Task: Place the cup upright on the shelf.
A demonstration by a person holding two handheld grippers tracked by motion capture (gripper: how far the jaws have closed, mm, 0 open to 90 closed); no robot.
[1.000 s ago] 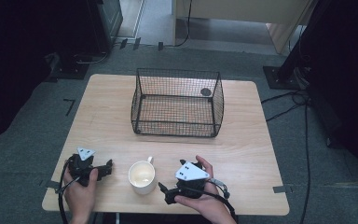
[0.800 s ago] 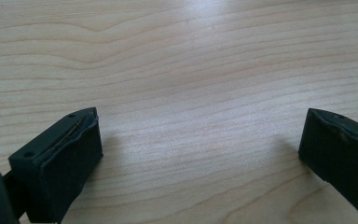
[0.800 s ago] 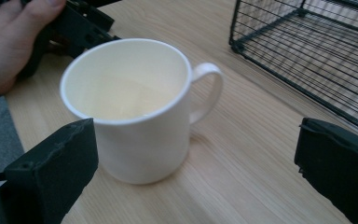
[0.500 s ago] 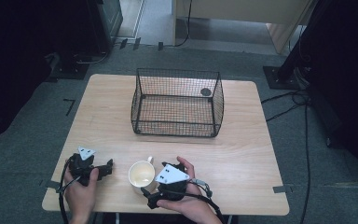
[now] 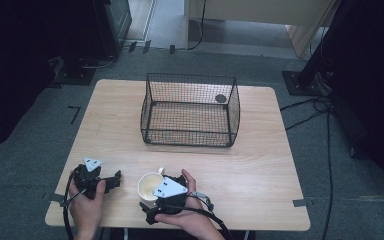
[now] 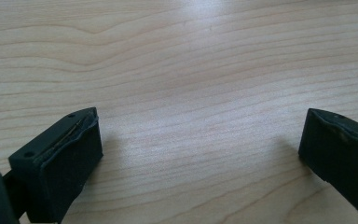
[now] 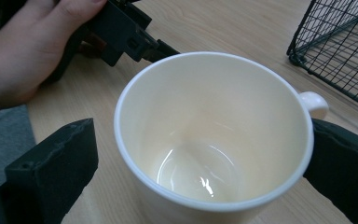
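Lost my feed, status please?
Right gripper open, jaws either side of mug, not closed. Left gripper open over bare table. Basket beyond, path clear.

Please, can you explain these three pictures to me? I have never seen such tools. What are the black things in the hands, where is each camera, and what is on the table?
A person holds a two-jaw tool in each hand. The high view looks down from above on the wooden table; the other two cameras ride on the tools. On the table stand a wire basket and a cream mug. The left gripper rests open over bare wood. The right gripper has its open jaws on either side of the mug; one jaw looks close to the wall below the handle, and the other stands apart, so nothing is held yet. The mug is empty.
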